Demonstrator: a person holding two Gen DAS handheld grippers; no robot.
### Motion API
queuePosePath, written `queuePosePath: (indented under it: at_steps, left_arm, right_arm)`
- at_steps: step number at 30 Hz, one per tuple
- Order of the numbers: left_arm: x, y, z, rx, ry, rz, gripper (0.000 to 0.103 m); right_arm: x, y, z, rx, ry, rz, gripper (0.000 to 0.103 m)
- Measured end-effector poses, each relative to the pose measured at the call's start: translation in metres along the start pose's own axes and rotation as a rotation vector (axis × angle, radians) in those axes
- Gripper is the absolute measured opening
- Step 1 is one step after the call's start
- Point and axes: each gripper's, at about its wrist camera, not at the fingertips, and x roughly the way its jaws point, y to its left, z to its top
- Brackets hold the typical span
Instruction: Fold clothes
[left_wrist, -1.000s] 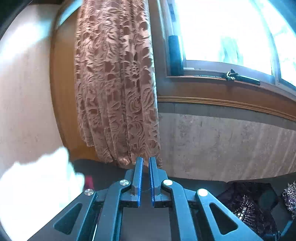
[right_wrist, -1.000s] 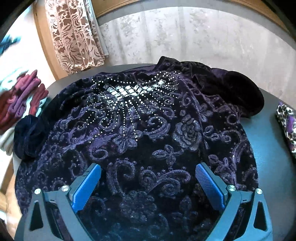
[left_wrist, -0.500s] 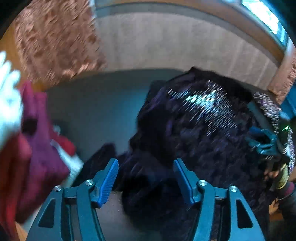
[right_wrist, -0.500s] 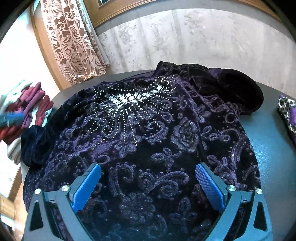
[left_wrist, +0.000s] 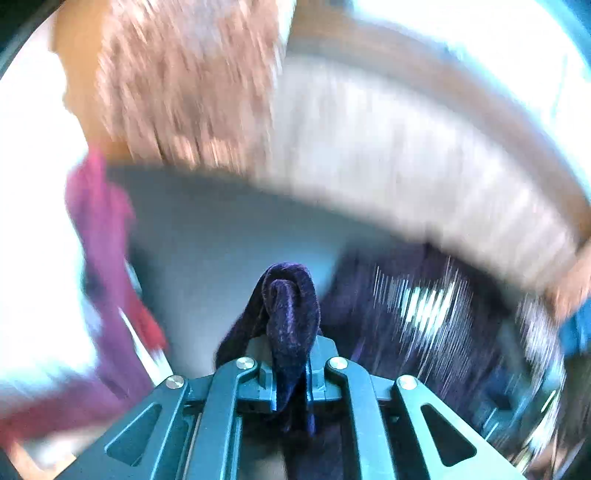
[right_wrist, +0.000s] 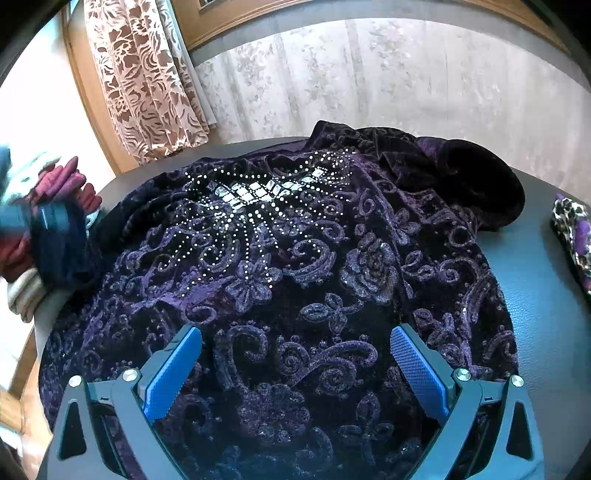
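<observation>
Here, purple velvet top across dark table, sleeve pinched in left gripper; right gripper wide, empty

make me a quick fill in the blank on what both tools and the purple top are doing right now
1. The left tool is shut on a bunched fold of the ____ velvet top.
2. The right tool hovers over the top with its jaws ____.
3. The rhinestone panel sits near the top's ____.

Missing words: purple; open; neckline
</observation>
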Motion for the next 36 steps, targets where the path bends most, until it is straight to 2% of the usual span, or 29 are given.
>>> queuePosePath:
  at_steps: [5,6,7,8,9,10,13,16,25,27,31,34,36]
  left_arm:
    - [-0.04,0.018,0.072,-0.129,-0.206,0.102,0.008]
    - [-0.048,0.022,0.086,-0.154,-0.247,0.123,0.012]
    - [-0.045,0.024,0.098,-0.153,-0.257,0.192,0.016]
    - [-0.037,0.026,0.107,-0.154,-0.247,0.268,0.029]
    - [-0.025,0.028,0.112,-0.154,-0.191,0.293,0.043]
    - [-0.013,0.03,0.116,-0.154,-0.131,0.314,0.048]
    - [-0.008,0.035,0.102,-0.226,-0.103,0.243,0.05]
    - [-0.019,0.016,0.071,-0.177,-0.142,0.167,0.052]
    - [0.049,-0.102,-0.122,0.07,0.172,-0.197,0.054]
    - [0.057,-0.112,-0.161,0.08,0.197,-0.176,0.054]
    - [0.03,-0.101,-0.201,0.12,0.038,-0.167,0.058]
    - [0.021,-0.094,-0.213,0.17,-0.002,-0.181,0.059]
    - [0.02,-0.094,-0.21,0.153,0.015,-0.187,0.059]
  right_arm:
    - [0.0,-0.001,0.0,0.006,-0.007,0.007,0.103]
    - [0.0,-0.001,0.0,0.007,-0.008,0.009,0.103]
    - [0.0,-0.002,0.0,0.008,-0.009,0.011,0.103]
    - [0.0,-0.003,0.0,0.009,-0.01,0.013,0.103]
    - [-0.001,-0.004,0.0,0.01,-0.011,0.015,0.103]
    - [-0.001,-0.005,0.0,0.011,-0.013,0.017,0.103]
    - [-0.002,-0.008,0.001,0.02,-0.019,0.028,0.103]
    - [-0.002,-0.01,0.001,0.026,-0.022,0.038,0.103]
    - [0.0,-0.007,0.001,0.006,-0.006,0.015,0.103]
    - [0.001,-0.005,0.001,-0.002,0.006,-0.001,0.103]
    - [-0.002,0.0,-0.006,-0.034,0.033,-0.063,0.103]
    - [-0.011,0.007,-0.017,-0.062,0.051,-0.11,0.103]
    - [-0.021,0.011,-0.028,-0.048,0.056,-0.13,0.103]
